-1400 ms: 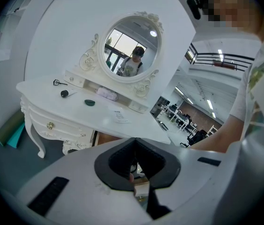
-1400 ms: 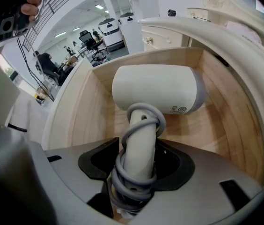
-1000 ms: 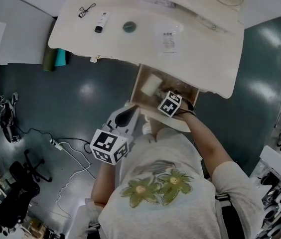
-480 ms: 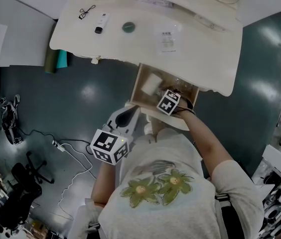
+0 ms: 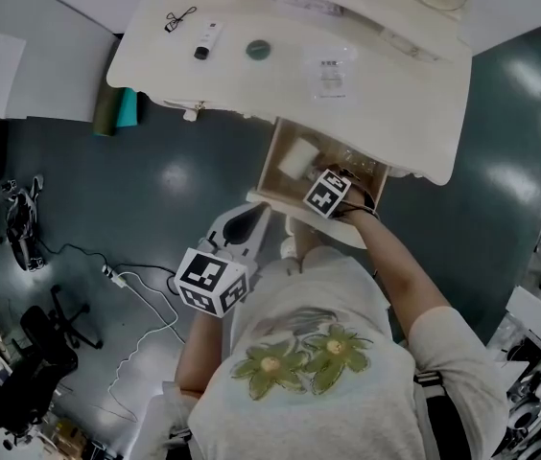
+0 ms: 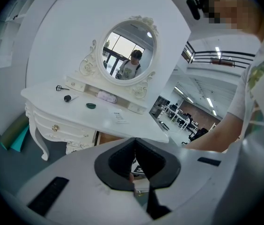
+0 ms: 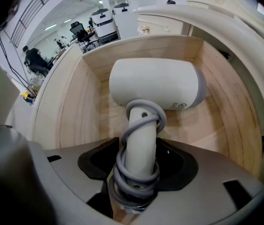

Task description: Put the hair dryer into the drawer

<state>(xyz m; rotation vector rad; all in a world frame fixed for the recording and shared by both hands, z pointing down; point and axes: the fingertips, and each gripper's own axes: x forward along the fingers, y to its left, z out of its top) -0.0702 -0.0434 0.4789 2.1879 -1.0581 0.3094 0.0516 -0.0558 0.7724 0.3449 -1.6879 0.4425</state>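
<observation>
Wooden drawer (image 7: 71, 116) has white hair dryer (image 7: 155, 90) inside; R gripper (image 7: 137, 170) fingers clamped on its cord-wrapped handle. L gripper (image 6: 135, 163) fingers together, empty.

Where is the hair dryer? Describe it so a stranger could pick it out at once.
Find the white dressing table with the oval mirror; a wooden drawer stands pulled open under its front edge. Inside is the hair dryer, the only thing seen in that drawer: a cream-white barrel with a grey cord wound round its handle, which the right claw grips.
</observation>
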